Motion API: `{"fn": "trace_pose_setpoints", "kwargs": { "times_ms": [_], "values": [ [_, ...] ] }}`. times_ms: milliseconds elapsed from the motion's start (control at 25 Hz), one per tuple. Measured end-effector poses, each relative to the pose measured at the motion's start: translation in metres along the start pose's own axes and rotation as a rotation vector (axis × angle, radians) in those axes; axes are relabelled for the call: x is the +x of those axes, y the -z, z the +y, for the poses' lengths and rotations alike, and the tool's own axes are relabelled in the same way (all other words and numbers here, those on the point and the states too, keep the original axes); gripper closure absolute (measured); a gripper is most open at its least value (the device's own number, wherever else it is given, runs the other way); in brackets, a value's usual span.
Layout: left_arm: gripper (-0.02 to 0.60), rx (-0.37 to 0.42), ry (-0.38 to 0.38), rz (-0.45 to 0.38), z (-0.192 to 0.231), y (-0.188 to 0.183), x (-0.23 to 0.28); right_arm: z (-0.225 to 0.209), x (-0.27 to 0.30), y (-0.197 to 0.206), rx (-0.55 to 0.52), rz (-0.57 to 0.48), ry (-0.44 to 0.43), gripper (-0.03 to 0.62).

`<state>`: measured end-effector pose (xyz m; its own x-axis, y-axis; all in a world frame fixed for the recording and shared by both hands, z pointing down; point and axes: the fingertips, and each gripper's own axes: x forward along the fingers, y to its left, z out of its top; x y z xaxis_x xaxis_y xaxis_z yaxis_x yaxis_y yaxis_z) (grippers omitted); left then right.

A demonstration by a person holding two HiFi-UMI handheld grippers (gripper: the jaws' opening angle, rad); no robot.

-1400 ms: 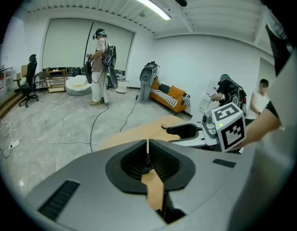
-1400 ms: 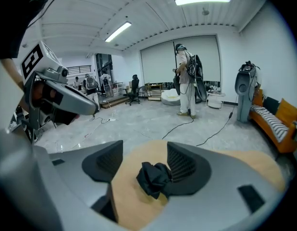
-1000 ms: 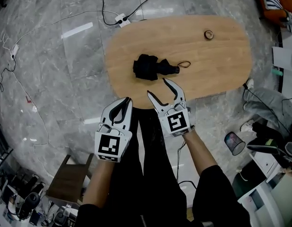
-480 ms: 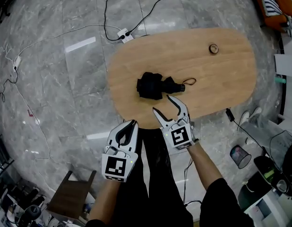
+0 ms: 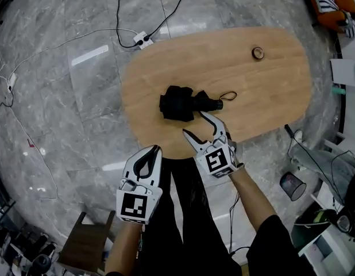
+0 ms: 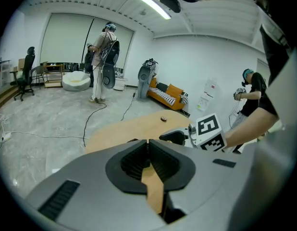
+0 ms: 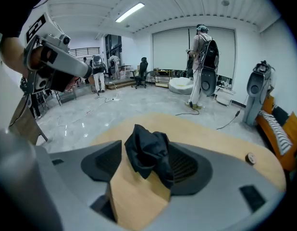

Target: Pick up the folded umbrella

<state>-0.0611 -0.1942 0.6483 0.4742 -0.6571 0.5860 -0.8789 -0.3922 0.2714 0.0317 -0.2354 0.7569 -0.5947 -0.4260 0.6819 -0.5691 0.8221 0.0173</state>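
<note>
Head view, looking steeply down: an oval wooden table [image 5: 269,102] stands on a grey marble floor. The umbrella [image 5: 183,103], black and folded, lies on the near half of the table, its strap loop pointing right. A small round object [image 5: 257,53] sits well apart from it, near the far right edge. The right gripper [image 5: 193,123] reaches over the near edge of the table, its jaws spread wide and its tips just beside the umbrella's near side. The left gripper [image 5: 155,150] hangs lower and to the left, short of the table, over the person's dark trousers. A power strip [image 5: 141,39] and cables lie on the floor beyond the table.

Left gripper view: the jaws are closed tip to tip with nothing in them. Past them show the table and the right gripper's marker cube. A person [image 6: 103,57] stands far off in the room, near an orange sofa [image 6: 168,91].

Right gripper view: the jaws stand wide apart and have just opened a little wider. The umbrella sits on the table in the gap between them, and the pads do not press on it.
</note>
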Motion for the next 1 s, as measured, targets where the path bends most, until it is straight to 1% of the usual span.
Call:
{"fn": "trace_pose_setpoints", "kwargs": {
  "times_ms": [120,200,360,520,800,1000],
  "values": [
    [0.557,0.012,0.007,-0.010,0.002,0.004,0.003,-0.005,0.007,0.004,-0.009,0.011,0.004,0.301],
    [0.557,0.006,0.011,-0.012,0.002,0.011,0.004,-0.006,0.012,0.010,-0.019,0.031,-0.001,0.301],
    [0.557,-0.011,0.012,-0.004,0.005,0.023,0.005,-0.003,0.021,0.018,-0.076,0.074,-0.025,0.295],
    [0.557,-0.007,0.002,-0.005,0.011,0.029,0.006,-0.003,0.030,0.024,-0.114,0.116,-0.044,0.283],
    [0.557,-0.006,0.007,0.011,0.013,0.033,0.007,-0.001,0.044,0.037,-0.185,0.180,-0.087,0.264],
    [0.557,-0.031,0.000,0.028,0.021,0.040,0.006,-0.003,0.054,0.043,-0.227,0.215,-0.075,0.263]
  ]
}}
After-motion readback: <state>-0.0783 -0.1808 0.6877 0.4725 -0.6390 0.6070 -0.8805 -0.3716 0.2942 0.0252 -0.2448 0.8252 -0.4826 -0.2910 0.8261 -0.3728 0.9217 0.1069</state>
